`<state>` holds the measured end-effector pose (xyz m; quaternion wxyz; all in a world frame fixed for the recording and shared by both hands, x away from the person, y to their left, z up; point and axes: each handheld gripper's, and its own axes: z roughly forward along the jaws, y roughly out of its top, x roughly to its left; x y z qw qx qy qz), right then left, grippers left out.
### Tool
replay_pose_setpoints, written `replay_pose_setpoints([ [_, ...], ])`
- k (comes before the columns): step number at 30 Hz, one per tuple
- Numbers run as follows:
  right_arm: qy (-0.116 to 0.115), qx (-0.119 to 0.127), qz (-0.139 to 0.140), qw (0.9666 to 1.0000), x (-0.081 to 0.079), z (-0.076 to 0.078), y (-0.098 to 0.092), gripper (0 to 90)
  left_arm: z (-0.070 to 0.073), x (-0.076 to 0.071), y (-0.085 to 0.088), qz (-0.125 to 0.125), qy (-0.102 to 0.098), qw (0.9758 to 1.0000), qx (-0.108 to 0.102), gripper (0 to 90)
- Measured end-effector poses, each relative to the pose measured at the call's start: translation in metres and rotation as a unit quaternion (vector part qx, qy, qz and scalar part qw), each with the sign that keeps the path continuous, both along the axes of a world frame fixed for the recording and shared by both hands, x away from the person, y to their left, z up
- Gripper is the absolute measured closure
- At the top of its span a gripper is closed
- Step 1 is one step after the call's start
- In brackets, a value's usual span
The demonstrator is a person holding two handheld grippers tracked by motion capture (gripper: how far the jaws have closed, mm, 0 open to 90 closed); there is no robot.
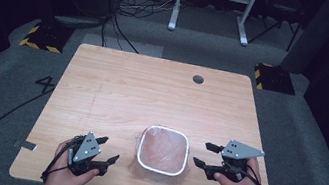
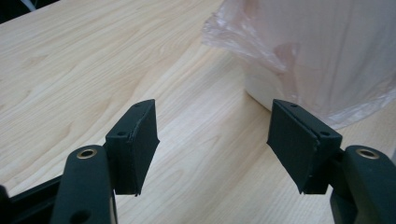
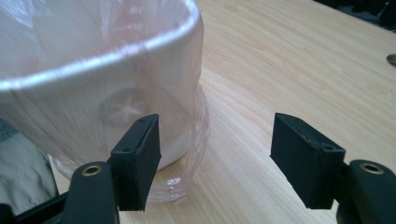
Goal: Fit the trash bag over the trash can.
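— Bin point(image 1: 163, 151) there, the small white one near the front edge of the table point(image 1: 118, 85), between the two hands. Looks lined already, doesn't it?

— I'd say so. The thin pinkish bag point(image 1: 163, 148) sits inside it, folded over the rim all the way round, and the loose plastic hangs down the outside to the tabletop.

— So what's left?

— Not much, by my reckoning. Maybe smoothing the slack that bunches at the foot of the bin; the fitting itself seems done.

— And the left gripper point(image 1: 108, 151)?

— Jaws spread wide, nothing between them, just bare wood in its own view. It sits beside the bin, not touching it.

— The right gripper point(image 1: 207, 155)?

— Same story: gaping, empty, close to the bin's other side. In the right gripper view the bag-covered wall stands just past one pad point(image 3: 140, 158), but I see no pinch on the plastic.
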<state>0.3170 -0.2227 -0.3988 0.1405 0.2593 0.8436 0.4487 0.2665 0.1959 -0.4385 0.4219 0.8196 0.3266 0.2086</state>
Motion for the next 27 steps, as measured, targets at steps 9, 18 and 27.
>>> replay_pose_setpoints([
  [9, -0.02, -0.001, 0.0, 0.9998, 0.004, 0.03, 0.006, 31.2, -0.001, 0.008, 0.009, 0.006, 0.005, 0.9999, -0.012, 33.0],
  [18, -0.032, 0.0, 0.019, 0.9993, 0.011, 0.053, 0.021, 30.4, -0.001, 0.011, 0.009, 0.005, 0.007, 0.9998, -0.019, 33.0],
  [27, -0.029, -0.015, 0.049, 0.9983, 0.026, 0.063, 0.046, 27.5, -0.003, 0.005, 0.016, 0.016, 0.007, 0.9997, -0.019, 33.0],
])
